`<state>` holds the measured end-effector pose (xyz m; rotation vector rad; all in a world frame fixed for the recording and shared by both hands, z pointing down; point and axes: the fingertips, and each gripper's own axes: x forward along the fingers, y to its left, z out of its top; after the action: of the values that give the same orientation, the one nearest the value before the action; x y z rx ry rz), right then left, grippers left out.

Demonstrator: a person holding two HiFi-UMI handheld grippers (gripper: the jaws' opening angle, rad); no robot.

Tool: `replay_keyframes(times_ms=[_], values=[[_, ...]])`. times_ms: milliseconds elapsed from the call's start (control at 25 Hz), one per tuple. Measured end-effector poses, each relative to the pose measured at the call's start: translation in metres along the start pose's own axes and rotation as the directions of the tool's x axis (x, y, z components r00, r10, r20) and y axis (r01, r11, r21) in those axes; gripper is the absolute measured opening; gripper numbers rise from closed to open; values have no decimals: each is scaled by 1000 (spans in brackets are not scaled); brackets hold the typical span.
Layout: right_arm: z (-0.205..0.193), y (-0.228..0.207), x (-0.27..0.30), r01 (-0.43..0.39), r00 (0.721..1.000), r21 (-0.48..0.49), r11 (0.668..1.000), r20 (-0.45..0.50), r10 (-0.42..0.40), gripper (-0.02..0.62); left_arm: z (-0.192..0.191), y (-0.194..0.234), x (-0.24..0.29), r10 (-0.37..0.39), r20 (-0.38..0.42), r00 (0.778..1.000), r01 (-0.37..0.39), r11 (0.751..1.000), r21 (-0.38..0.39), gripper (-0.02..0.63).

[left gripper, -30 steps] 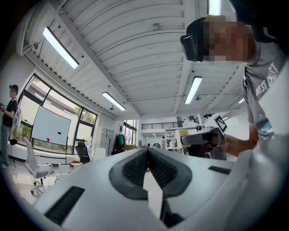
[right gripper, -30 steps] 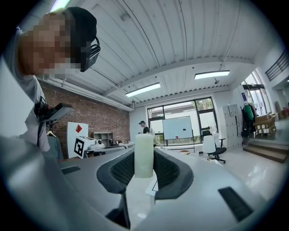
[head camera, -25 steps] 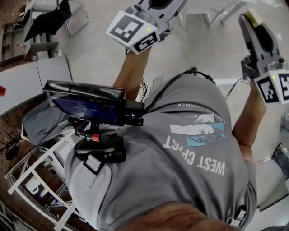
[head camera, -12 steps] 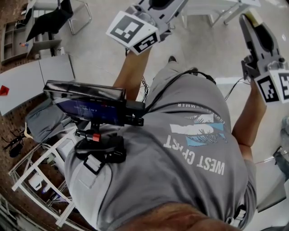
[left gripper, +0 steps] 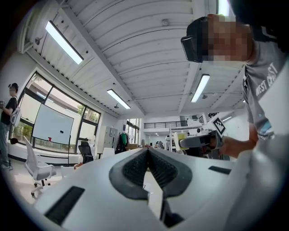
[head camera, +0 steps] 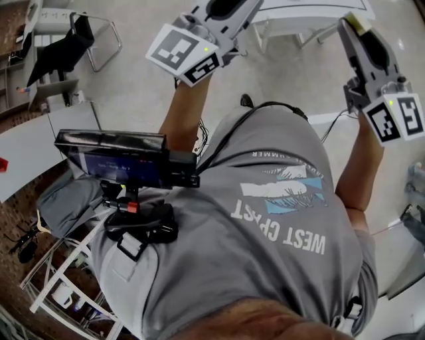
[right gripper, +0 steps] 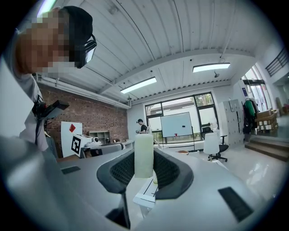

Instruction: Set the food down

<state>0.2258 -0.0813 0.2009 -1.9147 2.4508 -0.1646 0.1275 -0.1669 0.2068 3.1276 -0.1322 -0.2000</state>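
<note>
**Food held up in the right tool, clear of any surface**

- Floor: pale and glossy, it fills the far half of the head view.
- Grey T-shirt: the person's own torso takes up the near middle and right of the head view, with both forearms raised away from it.
- White surface: at the far edge and seen from above, with its legs showing below it. Nothing on it can be made out.
- Black chair: far left, on the floor, well apart from both tools.
- Screen: a dark flat panel on a black mount, left of the torso and near the body.
- Whiteboard: far across the room by the windows in the right gripper view. A second person stands just left of it.
- Left tool: raised at the far middle of the head view. In its own view the two ribbed pads meet at the tips with nothing between them.
- Right tool: raised at the far right and well apart from the left tool. Its jaws are narrow and clamped on the food.
- Food: a pale yellow-green block standing upright between the right tool's pads, its top rising above them. In the head view it shows as a small pale piece at that tool's far tip. It is held in the air, touching only the pads.
</note>
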Motion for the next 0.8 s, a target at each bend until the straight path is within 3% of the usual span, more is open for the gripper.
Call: replay_keyframes(times_ms=[240,640,800], values=[[-28,-26,63,15,1000,-11,1000,-21,-16,103,-32,57,6,-16,-15,1000,16,1000,-11,8],[-69,-101,104,22,988,-24,999,-153,-26,103,-53,62,40,1,-43,999,-3,999,-51,8],[-90,-134,141,7,973,-33,999,-232,-14,103,-45,67,46,20,-44,999,-23,998,-63,8]])
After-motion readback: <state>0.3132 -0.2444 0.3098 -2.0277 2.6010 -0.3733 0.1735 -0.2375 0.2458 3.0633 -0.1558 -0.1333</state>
